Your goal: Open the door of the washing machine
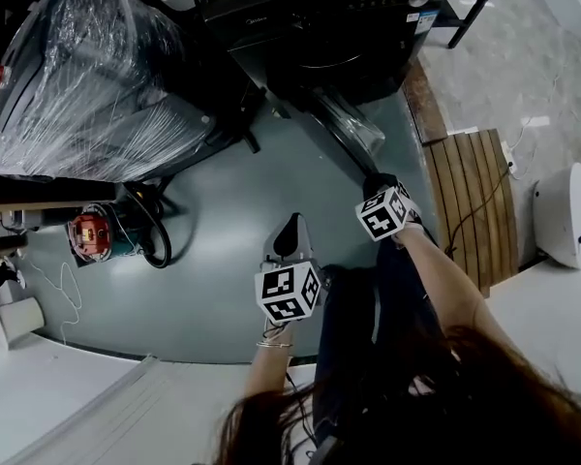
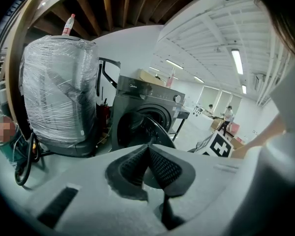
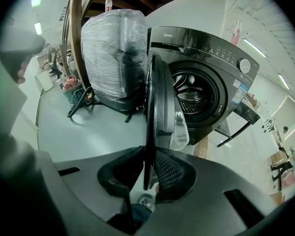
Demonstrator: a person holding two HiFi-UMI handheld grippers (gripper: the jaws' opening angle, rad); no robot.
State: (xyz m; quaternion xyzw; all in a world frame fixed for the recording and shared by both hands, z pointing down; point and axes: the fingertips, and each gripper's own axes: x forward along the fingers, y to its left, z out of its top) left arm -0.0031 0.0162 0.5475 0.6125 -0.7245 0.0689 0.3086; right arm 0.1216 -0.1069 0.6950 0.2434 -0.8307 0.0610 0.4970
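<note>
While the door [image 3: 160, 107] of the washer [image 3: 211, 82] stands swung well out, its free edge is gripped between the part-closed jaws of the right claw [image 3: 148, 168]. From the head view, the door is seen as a long bar running from the washer at 11 o'clock down to that claw at 5 o'clock. The left claw [image 1: 290, 229] is shut and empty, at 7 o'clock from the right one and apart from the door. Any further swing is judged to fall to the right claw.
</note>
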